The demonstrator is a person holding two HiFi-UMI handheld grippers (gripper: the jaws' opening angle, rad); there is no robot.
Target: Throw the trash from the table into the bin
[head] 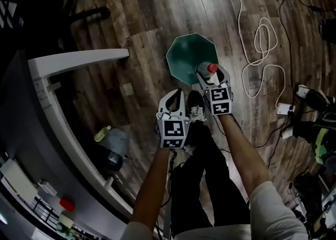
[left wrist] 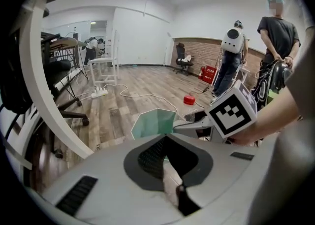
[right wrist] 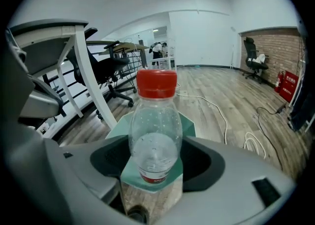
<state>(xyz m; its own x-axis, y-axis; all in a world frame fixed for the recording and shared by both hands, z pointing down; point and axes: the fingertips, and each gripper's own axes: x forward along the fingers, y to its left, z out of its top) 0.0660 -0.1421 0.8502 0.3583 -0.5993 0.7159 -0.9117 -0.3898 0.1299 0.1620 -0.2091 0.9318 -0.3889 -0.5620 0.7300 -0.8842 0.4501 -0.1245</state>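
A clear plastic bottle (head: 208, 71) with a red cap (right wrist: 156, 83) sits between the jaws of my right gripper (head: 211, 75), which is shut on its body. The bottle hangs over the near right rim of the green bin (head: 190, 56) that stands on the wood floor. The right gripper view shows the bin (right wrist: 118, 128) just behind and below the bottle (right wrist: 155, 145). My left gripper (head: 177, 94) is lower left of the bin, its jaws together with nothing in them. In the left gripper view the bin (left wrist: 153, 123) lies just ahead, with the bottle's cap (left wrist: 189, 100) to its right.
A white table (head: 79, 56) curves along the left, with a bluish bag (head: 114, 143) and a small green bottle (head: 102, 133) on the floor beside it. White cables (head: 258, 50) loop on the floor at the right. My shoes (head: 196, 108) are just short of the bin. Two people (left wrist: 234, 56) stand far off.
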